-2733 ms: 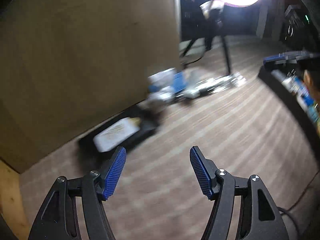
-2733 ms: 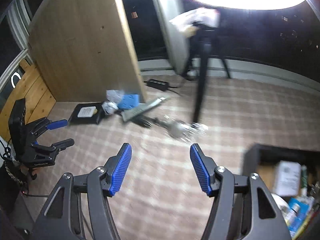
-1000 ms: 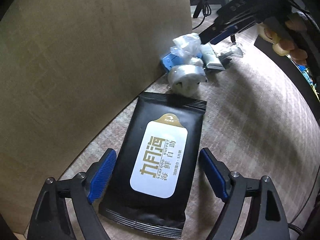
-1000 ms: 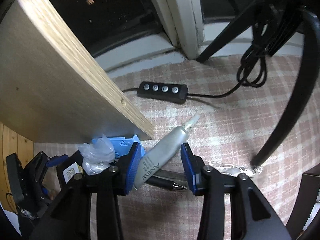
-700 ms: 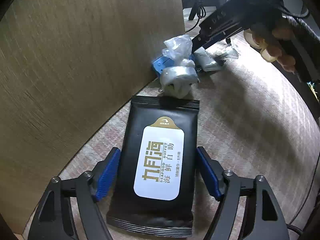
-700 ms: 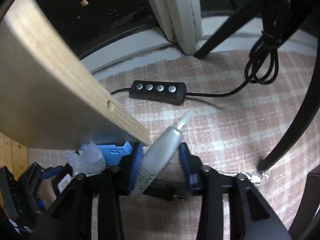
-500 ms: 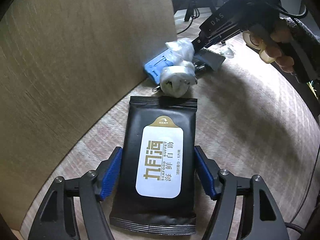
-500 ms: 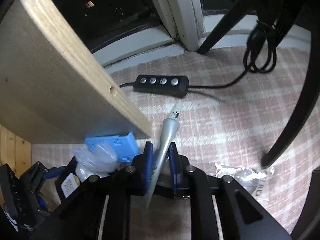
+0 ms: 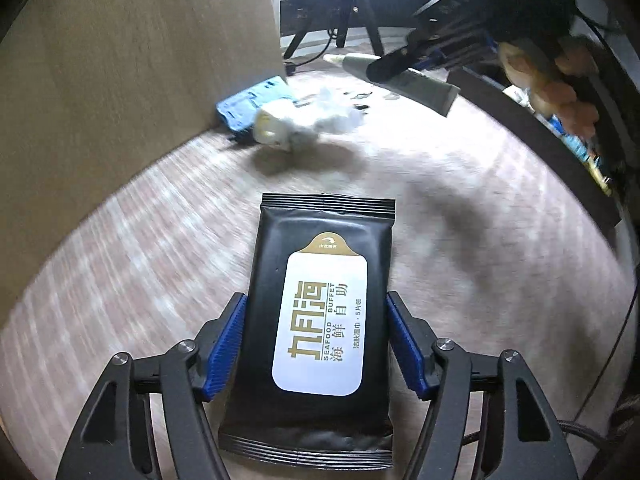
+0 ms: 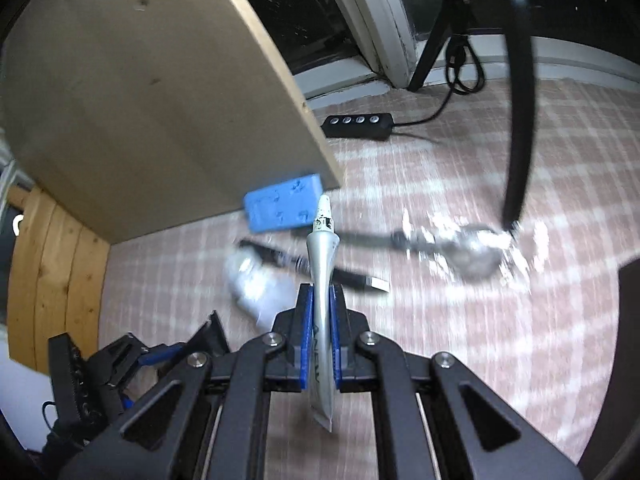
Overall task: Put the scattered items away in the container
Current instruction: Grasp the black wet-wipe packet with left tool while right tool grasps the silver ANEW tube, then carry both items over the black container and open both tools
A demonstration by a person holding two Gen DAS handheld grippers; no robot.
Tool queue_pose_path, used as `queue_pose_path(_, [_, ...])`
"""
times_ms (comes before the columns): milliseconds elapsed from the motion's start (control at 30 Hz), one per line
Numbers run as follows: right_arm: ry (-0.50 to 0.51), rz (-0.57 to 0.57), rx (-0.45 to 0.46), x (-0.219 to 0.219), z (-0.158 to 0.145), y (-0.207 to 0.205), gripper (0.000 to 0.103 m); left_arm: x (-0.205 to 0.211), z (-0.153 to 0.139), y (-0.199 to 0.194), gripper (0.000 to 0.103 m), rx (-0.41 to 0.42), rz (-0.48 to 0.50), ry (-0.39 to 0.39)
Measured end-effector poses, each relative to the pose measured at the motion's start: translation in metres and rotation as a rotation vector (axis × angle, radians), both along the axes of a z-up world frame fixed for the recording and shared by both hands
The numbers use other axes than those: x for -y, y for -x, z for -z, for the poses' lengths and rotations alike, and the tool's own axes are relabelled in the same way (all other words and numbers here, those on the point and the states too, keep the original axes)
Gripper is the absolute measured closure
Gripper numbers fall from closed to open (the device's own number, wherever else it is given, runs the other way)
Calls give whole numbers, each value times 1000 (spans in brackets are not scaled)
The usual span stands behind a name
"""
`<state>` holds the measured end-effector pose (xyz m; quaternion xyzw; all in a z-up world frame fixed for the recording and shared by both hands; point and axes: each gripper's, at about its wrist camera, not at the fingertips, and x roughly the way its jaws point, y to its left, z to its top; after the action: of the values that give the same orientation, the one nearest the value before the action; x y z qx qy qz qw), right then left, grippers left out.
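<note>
Both tongs have something between their blue pads. On the left, the left gripper [image 9: 316, 340] is closed on the two long sides of a black wet wipes pack [image 9: 320, 312], with a pad touching each side. The pack looks lifted a little off the checked mat [image 9: 460, 208], but I cannot tell for sure. On the right, the right gripper [image 10: 320, 336] is squeezed shut on a silver tube [image 10: 322, 276]. It holds the tube near its flat end, and the small white cap points up and away, in the air above the mat.

The wipes pack looks soft and squashy, and its shiny wrap may be slippery. It is probably not heavy. Holding it by the sides near the middle seems a good spot, so it does not droop or slide out. The tube looks light and soft too. A hard squeeze could push the stuff inside toward the cap, so a gentle hold low on the tube is best.

More things lie on the mat by the wooden board [image 10: 160, 92]: a blue box [image 10: 282, 204], a white crumpled plastic wrap [image 10: 256, 284], a black pen [image 10: 280, 258] and something in shiny foil [image 10: 472, 248]. The dark container [image 9: 532, 116] is off to the right side, and both held things have yet to go into it.
</note>
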<state>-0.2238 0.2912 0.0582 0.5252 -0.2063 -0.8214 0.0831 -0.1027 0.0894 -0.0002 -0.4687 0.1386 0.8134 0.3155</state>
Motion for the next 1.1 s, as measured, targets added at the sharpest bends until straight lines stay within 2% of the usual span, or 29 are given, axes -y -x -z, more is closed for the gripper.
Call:
queue_pose_path(167, [45, 32, -62, -19, -19, -46, 95, -2, -11, -24, 40, -14, -105, -25])
queue_pose_path(300, [71, 77, -107, -40, -39, -79, 95, 0, -36, -34, 40, -37, -166, -62])
queue_pose_path(433, [91, 131, -139, -67, -51, -117, 95, -17, -68, -46, 40, -99, -168, -79])
queue_pose_path(667, [76, 234, -199, -125, -68, -177, 95, -79, -104, -53, 40, -160, -99, -131])
queue_pose_path(933, [7, 451, -273, -230, -91, -254, 95, -181, -135, -50, 40, -181, 3, -192])
queue_pose_path(1100, [-68, 585, -272, -296, -96, -292, 95, -243, -145, -47, 40, -176, 55, -235])
